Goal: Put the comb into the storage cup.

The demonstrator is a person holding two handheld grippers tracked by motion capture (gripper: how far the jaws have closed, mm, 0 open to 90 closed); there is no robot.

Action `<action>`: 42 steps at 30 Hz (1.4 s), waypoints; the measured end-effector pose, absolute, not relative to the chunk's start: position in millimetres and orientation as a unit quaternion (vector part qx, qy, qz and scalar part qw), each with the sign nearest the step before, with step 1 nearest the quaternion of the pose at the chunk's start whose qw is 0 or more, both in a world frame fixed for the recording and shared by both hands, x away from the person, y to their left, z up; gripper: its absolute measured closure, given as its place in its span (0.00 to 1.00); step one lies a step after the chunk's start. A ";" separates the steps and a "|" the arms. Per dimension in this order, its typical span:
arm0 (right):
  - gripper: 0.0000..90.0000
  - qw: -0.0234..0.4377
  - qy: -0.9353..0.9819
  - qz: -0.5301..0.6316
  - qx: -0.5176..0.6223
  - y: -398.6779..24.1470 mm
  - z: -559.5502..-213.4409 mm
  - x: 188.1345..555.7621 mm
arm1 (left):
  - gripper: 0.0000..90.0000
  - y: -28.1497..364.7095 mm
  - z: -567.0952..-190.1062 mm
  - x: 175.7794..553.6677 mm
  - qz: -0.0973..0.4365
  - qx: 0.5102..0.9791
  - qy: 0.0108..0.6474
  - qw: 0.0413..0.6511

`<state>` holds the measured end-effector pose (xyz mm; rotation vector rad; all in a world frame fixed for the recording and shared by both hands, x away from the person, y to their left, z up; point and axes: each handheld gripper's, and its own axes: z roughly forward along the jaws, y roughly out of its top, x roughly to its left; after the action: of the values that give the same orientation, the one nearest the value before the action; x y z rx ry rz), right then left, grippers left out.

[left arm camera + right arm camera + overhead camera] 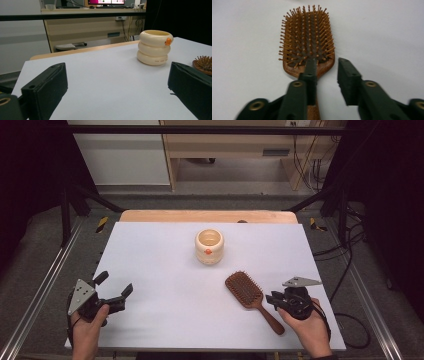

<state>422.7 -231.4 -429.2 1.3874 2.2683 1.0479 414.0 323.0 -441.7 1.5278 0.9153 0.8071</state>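
Right tool [274,301]: it is part open above the handle of the hairbrush [245,290], and it holds nothing. In the right gripper view one jaw is over the neck of the brush and the other stands off to the side, over bare surface, so the pads do not press on the wood.

Left tool [116,290]: my jaws stand wide apart and empty, low over the near left part of the surface [165,270], well apart from both things.

Hairbrush: it lies flat on the surface with the bristles up, at the right side, just in front of my right tool.

Long axis: the handle end points to my right hand [307,322], and the head points away, toward the middle of the surface. In the right gripper view [308,45] the axis runs almost straight along my jaws.

Nearer hand: the right one, clearly.

Next move, as I judge it: the right tool must shift a little sideways so the handle comes between both jaws.

Cup [209,246]: a cream cup of stacked rings with a small orange knob stands upright beyond the brush head. Its inside looks empty.
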 end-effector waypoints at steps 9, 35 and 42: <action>0.17 0.143 0.822 0.307 0.457 -203.2 -426.0 428.0 | 0.03 322.7 -441.3 414.2 0.342 0.647 0.389 0.560; 0.26 0.091 0.862 0.228 0.444 -191.3 -438.9 432.7 | 0.03 320.4 -442.6 415.7 0.336 0.653 0.385 0.559; 0.48 0.080 0.864 0.209 0.451 -192.3 -441.9 433.4 | 0.03 320.9 -443.2 416.6 0.336 0.652 0.386 0.559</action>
<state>433.4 -192.3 -441.9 1.3504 2.5841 0.6266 416.6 320.9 -443.2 1.5380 0.9114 0.7930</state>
